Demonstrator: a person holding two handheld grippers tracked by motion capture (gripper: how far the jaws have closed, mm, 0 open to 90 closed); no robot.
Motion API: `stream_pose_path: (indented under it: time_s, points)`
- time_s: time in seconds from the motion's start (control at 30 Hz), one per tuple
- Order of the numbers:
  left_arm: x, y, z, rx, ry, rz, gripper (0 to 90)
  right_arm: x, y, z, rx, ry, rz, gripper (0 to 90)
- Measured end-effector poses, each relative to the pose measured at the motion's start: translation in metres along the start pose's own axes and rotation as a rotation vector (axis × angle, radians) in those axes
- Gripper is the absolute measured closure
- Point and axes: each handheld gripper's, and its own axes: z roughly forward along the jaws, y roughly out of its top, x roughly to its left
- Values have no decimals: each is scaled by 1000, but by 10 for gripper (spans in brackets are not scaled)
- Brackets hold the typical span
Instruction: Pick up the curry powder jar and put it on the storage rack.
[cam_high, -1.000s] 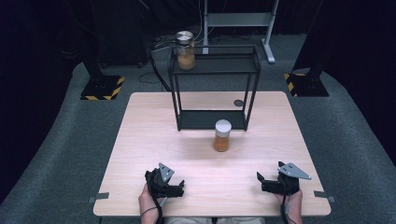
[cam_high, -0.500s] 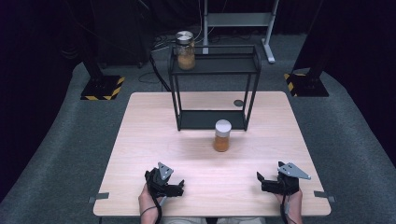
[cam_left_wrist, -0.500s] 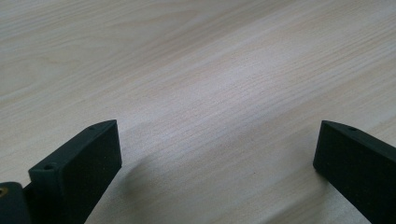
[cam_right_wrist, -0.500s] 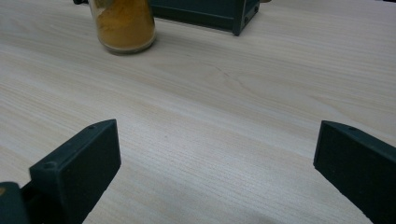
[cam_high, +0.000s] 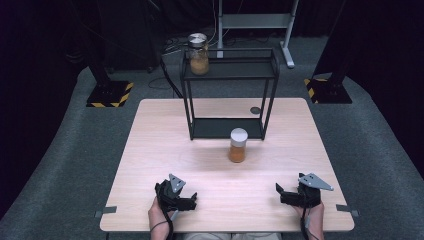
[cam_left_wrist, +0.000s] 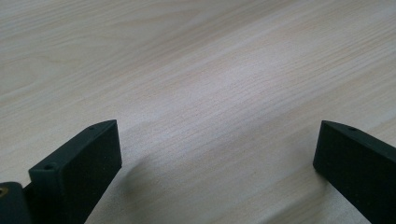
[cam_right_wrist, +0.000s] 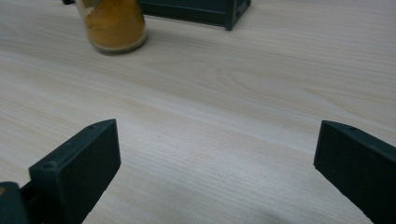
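The left gripper (cam_high: 192, 200) rests on the near left part of the table (cam_high: 150, 150), held in a hand (cam_high: 159, 216) that comes in from the near edge. Its jaws stand wide apart with nothing between them; in the left gripper view they frame only bare pale wood. The right gripper (cam_high: 279, 191) rests on the near right part of the table, also held in a hand (cam_high: 310, 217), its jaws pointing left across the tabletop. They too are spread wide and hold nothing; in the right gripper view bare wood lies between them.

Farther off, near the middle of the table, stands a jar with a white lid (cam_high: 238, 145), upright and filled with orange-yellow powder. It is well apart from both grippers, closer to the right one, and its lower part shows at the upper left of the right gripper view (cam_right_wrist: 112, 23). Just beyond it stands a black metal shelf (cam_high: 227, 75) with two levels, its bottom level on the table right behind the jar. On the left of the top level stands a second jar (cam_high: 198, 54) with a metal lid, holding a similar powder. A small dark disc (cam_high: 255, 110) lies on the table to the right, beside the shelf's far right leg.
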Motion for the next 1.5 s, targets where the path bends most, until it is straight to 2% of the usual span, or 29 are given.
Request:
stream_pose_path:
  time_s: [0.17,0.3,0.47,0.53,0.63,0.8,0.87,0.93,1.07,1.27,1.5]
  points:
    - [-1,0,0,1,5,-1,1,10,5,2,16,-43,14,0]
    - [1,0,0,2,-3,-12,2,27,7,3,-6,-94,29,0]
    - [3,1,1,6,-9,-17,2,50,17,12,-37,-132,16,0]
    - [4,1,1,8,-12,-19,2,56,23,17,-55,-126,18,0]
    - [4,1,1,8,-14,-19,2,66,34,27,-74,-113,-7,0]
    - [2,1,0,5,-9,-8,1,75,52,49,-97,-57,-28,0]
    - [3,1,0,6,-12,-6,1,79,57,57,-123,-45,-38,0]
    - [3,1,0,6,-13,-8,2,88,58,64,-169,-59,-54,0]
    - [2,0,0,3,-11,-2,1,97,65,79,-228,-53,-62,0]
    - [2,0,0,4,-12,-2,1,105,82,109,-229,-19,-65,0]
    - [2,0,0,4,-13,-2,1,111,86,133,-222,16,-47,0]
